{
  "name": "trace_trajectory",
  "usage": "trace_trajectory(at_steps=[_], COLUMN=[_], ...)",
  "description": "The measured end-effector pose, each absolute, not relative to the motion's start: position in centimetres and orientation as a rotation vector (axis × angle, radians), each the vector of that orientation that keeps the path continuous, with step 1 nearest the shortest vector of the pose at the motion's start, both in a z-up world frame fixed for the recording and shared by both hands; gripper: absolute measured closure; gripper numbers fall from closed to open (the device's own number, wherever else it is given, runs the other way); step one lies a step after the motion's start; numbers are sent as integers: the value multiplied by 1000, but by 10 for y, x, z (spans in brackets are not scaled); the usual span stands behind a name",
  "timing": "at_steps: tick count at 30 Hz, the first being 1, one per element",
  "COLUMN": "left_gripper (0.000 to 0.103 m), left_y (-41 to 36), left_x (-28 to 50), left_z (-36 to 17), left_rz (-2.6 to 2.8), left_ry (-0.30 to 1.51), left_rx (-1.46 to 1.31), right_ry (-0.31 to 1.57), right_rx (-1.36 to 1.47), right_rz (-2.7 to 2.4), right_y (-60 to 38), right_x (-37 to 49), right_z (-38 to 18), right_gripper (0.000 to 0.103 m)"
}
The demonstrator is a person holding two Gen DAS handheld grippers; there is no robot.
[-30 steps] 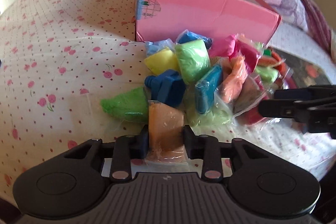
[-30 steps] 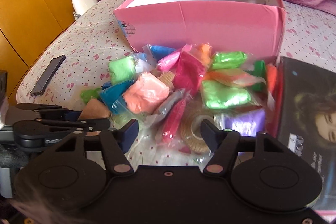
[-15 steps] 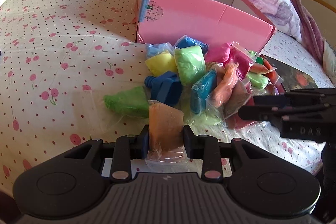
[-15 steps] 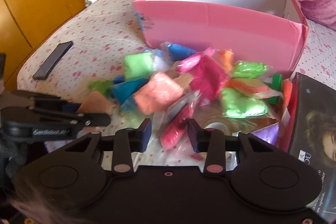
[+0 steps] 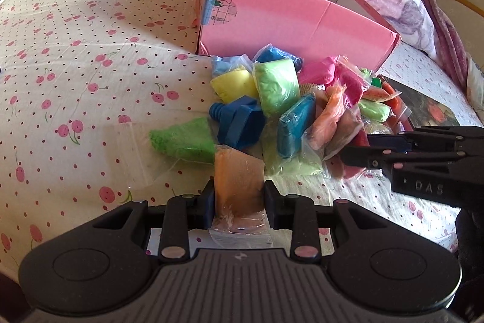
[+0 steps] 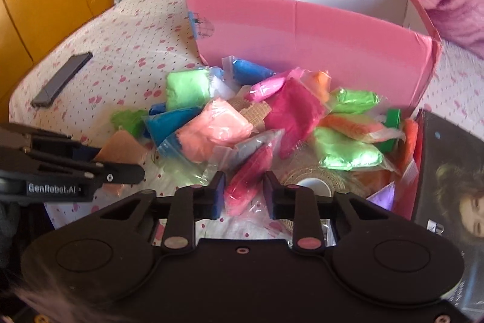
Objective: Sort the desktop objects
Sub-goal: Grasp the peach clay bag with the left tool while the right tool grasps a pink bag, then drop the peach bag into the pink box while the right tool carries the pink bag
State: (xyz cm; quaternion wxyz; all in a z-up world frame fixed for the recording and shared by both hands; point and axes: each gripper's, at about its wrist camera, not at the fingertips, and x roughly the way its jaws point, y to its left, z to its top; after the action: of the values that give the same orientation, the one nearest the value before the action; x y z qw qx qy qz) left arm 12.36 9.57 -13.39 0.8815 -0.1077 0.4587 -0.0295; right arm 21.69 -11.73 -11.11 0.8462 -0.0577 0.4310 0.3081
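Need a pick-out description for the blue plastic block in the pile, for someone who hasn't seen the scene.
Start at the pink box on the cherry-print bedspread; a pile of bagged clay lies in front of it. At the pile's left edge, beside the dark green bag, sits the blue plastic block. It alone is unbagged, hard-edged, with a ribbed stub.

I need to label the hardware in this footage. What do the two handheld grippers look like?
Both are matte black plastic. The left gripper has blue finger pads, pinkish pivot caps and a ribbed grey body; its side reads GenRobot.AI. The right gripper matches, with a smooth black body and DAS lettering.
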Motion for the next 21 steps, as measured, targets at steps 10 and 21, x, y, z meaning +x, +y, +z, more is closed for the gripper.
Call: trace_trajectory(at_steps=[10, 21], left_gripper=[72, 72], left_y=[87, 76], left_x=[114, 105], left_z=[-119, -92], left_rz=[-61, -86], left_ry=[934, 899], left_rx=[-234, -248], right_ry=[897, 863], right_rx=[-30, 6], right_rz=[644, 633], right_y=[-150, -171], right_x=[202, 189], right_z=[-89, -72], right_gripper=[88, 88])
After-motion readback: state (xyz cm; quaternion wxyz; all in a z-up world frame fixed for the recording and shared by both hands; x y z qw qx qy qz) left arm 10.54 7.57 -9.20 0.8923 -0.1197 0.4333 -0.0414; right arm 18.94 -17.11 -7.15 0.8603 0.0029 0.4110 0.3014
